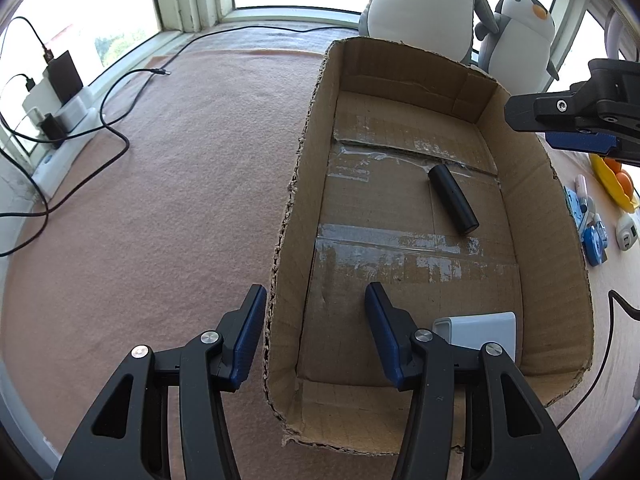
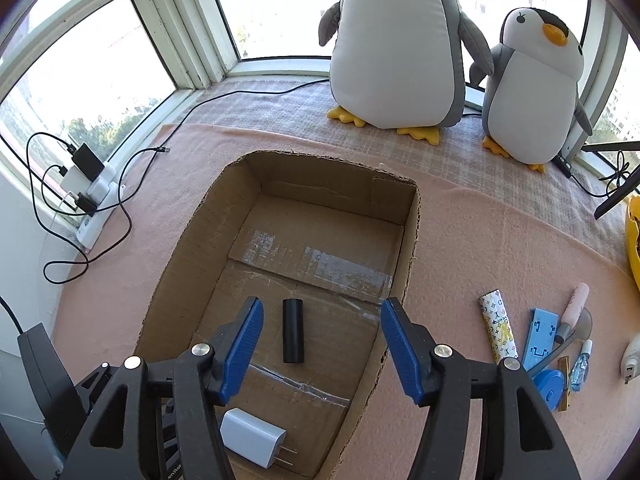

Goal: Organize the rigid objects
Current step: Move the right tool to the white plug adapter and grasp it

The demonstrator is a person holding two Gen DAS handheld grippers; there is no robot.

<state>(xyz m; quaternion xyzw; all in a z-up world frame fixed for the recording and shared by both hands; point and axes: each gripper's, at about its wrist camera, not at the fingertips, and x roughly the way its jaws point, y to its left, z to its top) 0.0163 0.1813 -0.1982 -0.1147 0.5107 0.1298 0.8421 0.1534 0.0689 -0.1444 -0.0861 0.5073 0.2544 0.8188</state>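
An open cardboard box (image 1: 532, 216) (image 2: 408, 240) sits on a pink cloth. Inside lie a black cylinder (image 1: 453, 199) (image 2: 293, 330) and a white plug charger (image 1: 478, 330) (image 2: 253, 438). My left gripper (image 1: 316, 336) is open and empty, straddling the box's left wall near its front corner. My right gripper (image 2: 320, 344) is open and empty above the box, over the black cylinder; it also shows at the right edge of the left wrist view (image 1: 576, 128). Right of the box lie a patterned tube (image 2: 498, 326), a blue flat part (image 2: 540, 332), a pink pen (image 2: 574, 306) and a blue round case (image 2: 550, 386).
Two plush penguins (image 2: 400, 40) (image 2: 536, 84) stand by the window behind the box. A power strip with chargers (image 2: 94, 196) and black cables (image 1: 116, 128) lie at the left. A yellow item (image 2: 632, 240) sits at the far right edge.
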